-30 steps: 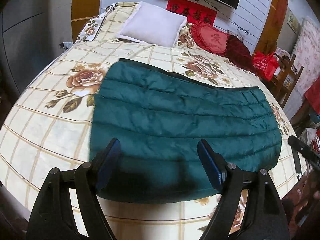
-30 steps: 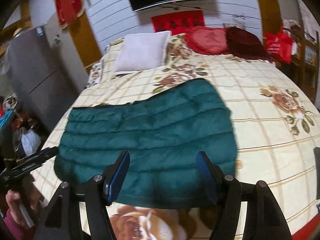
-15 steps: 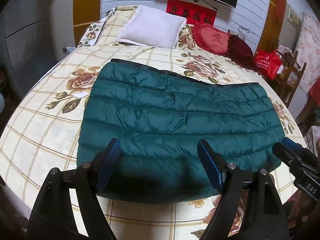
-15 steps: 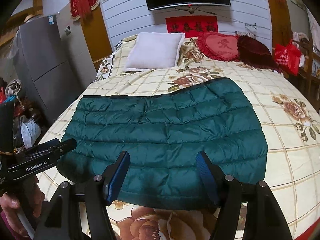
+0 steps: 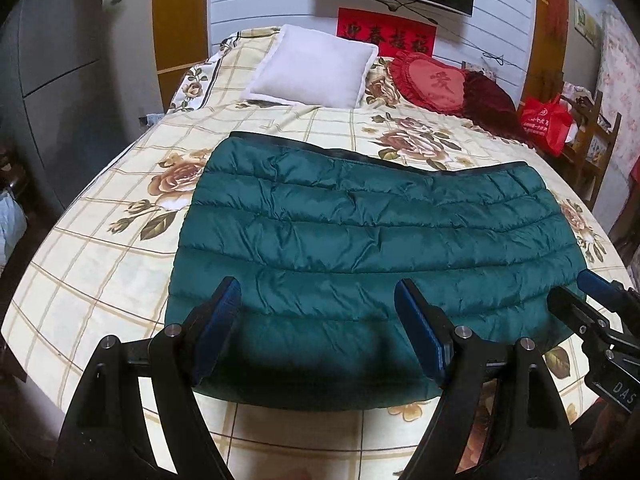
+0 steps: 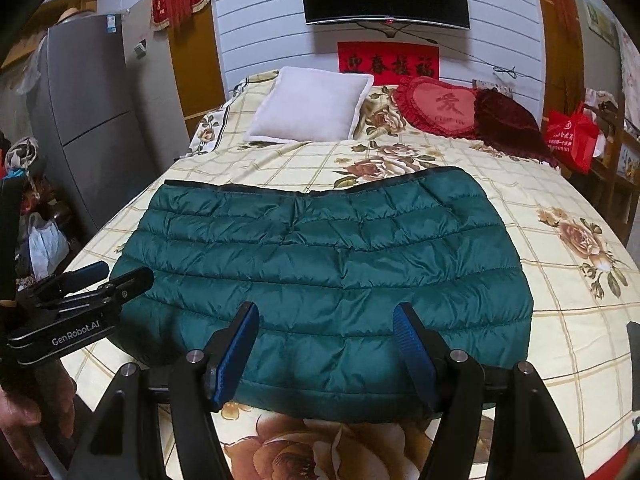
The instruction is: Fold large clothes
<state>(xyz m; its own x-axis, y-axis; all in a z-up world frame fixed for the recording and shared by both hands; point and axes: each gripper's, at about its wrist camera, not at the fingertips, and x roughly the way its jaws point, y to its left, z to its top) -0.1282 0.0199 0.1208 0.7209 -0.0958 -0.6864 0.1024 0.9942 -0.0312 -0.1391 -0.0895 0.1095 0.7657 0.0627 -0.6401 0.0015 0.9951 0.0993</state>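
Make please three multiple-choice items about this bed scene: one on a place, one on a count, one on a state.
1. Where does the white pillow lie?
A. at the far end of the bed, beyond the green garment
B. on top of the green garment
C. on the floor

2. How many red or dark red cushions lie beside the white pillow?
A. none
B. two
C. four

3. How do the hand-held grippers stand?
A. both shut on the garment
B. one holds the pillow
C. both open, holding nothing

Answers:
1 A: the pillow rests near the wall, past the green quilted garment.
2 B: a red heart cushion and a dark red cushion lie there.
3 C: the left hand-held gripper and the right hand-held gripper show wide, empty jaws.
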